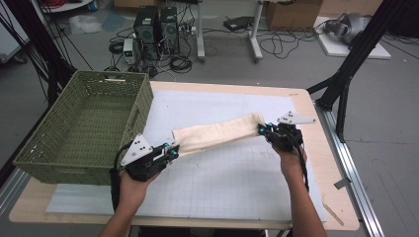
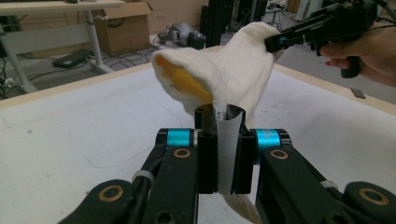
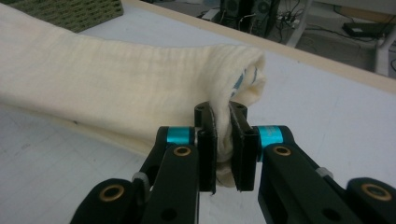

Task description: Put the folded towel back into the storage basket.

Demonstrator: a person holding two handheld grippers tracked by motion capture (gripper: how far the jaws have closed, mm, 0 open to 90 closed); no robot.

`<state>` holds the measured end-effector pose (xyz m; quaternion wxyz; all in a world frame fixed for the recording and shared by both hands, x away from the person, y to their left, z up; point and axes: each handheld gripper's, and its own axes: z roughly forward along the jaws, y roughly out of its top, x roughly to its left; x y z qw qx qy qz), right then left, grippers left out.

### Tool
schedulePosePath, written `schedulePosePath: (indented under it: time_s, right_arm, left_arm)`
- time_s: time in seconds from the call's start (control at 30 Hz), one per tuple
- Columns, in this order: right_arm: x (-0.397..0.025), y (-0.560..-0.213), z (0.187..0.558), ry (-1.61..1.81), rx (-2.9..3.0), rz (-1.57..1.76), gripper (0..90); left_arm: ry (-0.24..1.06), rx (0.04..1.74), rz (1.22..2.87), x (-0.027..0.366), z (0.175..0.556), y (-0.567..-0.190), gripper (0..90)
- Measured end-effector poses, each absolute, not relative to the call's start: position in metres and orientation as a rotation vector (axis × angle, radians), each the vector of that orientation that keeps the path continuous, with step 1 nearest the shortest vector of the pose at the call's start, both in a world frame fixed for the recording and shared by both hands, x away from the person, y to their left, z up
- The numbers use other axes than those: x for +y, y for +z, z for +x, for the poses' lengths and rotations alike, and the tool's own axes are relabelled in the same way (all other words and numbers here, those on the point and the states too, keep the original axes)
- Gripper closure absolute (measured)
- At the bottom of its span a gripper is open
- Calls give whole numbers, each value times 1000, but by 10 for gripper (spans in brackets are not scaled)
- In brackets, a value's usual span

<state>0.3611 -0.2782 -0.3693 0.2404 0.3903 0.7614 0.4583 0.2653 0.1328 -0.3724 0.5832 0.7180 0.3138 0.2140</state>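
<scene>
A long cream cloth, folded into a band, is stretched between my two grippers above the white mat. My left gripper is shut on the cloth's near-left end. In the left gripper view the cloth rises from the jaws of the left gripper, showing a yellow inner fold. My right gripper is shut on the far-right end. In the right gripper view the cloth bunches between the closed jaws of the right gripper, and it shows a bit of blue print.
A green woven basket, with nothing inside, stands on the table's left side, close to my left hand. The wooden table edge runs along the right. Beyond the table lie computers, cables and cardboard boxes on the floor.
</scene>
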Motion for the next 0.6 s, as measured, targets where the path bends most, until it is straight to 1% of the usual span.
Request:
schedulePosePath:
  time_s: [0.2, 0.6]
  right_arm:
    - [-264, -354, 377, 1258, 2087, 1019, 829]
    - [-219, -328, 409, 1278, 2112, 912, 829]
  left_arm:
    - [539, 732, 1656, 142, 259, -362, 838]
    - [602, 761, 1592, 168, 249, -347, 838]
